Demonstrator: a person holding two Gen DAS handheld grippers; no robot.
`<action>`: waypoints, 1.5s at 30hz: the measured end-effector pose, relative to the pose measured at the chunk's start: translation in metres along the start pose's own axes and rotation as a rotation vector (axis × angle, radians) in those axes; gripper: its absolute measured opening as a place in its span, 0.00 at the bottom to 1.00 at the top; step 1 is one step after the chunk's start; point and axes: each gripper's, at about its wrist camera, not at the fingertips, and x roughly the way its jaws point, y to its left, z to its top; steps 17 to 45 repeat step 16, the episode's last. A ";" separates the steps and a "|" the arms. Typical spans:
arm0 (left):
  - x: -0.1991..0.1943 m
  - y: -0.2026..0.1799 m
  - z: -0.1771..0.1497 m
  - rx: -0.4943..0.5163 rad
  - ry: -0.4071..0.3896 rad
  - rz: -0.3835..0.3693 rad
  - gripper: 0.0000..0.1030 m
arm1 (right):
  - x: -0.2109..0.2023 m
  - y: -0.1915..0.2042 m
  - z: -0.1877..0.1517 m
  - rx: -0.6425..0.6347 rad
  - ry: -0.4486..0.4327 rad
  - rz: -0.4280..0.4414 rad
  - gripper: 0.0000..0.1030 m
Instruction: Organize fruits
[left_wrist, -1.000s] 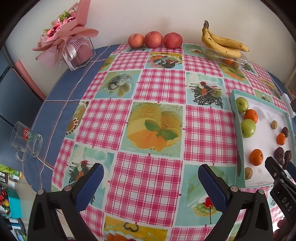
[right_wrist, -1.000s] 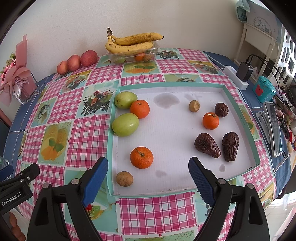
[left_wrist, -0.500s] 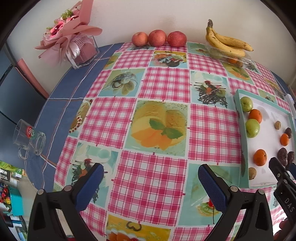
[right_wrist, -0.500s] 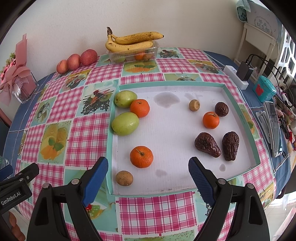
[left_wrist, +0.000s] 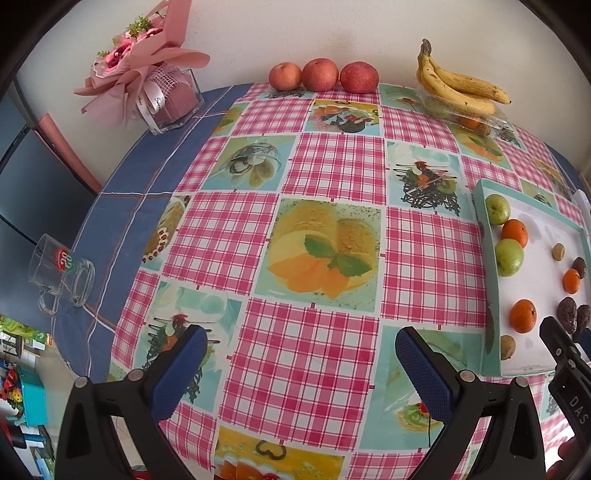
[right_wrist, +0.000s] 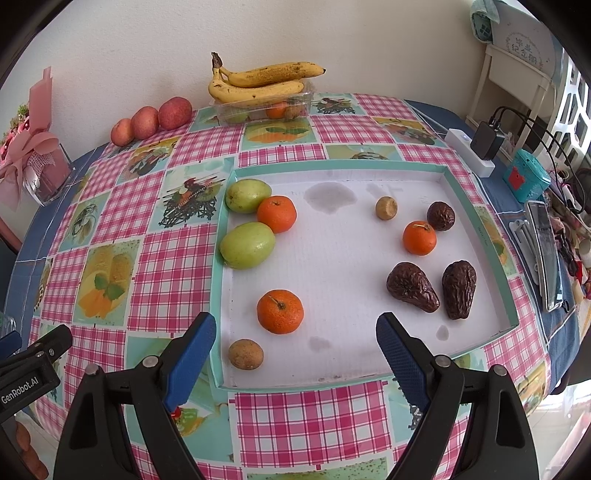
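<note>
We hold the right tool (right_wrist: 295, 339) spread wide and empty over the near edge of the teal-rimmed tray (right_wrist: 332, 164). In the tray lie two green fruits (right_wrist: 247, 244), three oranges (right_wrist: 280, 311), two wrinkled dark avocados (right_wrist: 412, 287) and small brown fruits (right_wrist: 245, 354), all apart from our pads. Our left tool (left_wrist: 301, 350) gapes empty above the checked tabletop (left_wrist: 310, 339), left of the tray. Apples (left_wrist: 320, 74) and bananas (left_wrist: 458, 86) sit by the wall.

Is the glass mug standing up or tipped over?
Tipped over. The glass mug lies on its side on the blue cloth, handle down.
</note>
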 end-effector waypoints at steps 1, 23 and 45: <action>0.000 0.000 0.000 -0.001 0.001 0.000 1.00 | 0.000 0.000 0.000 0.000 0.000 0.000 0.86; -0.001 0.003 0.001 -0.010 -0.007 -0.003 1.00 | 0.002 0.000 0.000 -0.003 0.005 -0.004 0.86; -0.001 0.003 0.001 -0.010 -0.007 -0.003 1.00 | 0.002 0.000 0.000 -0.003 0.005 -0.004 0.86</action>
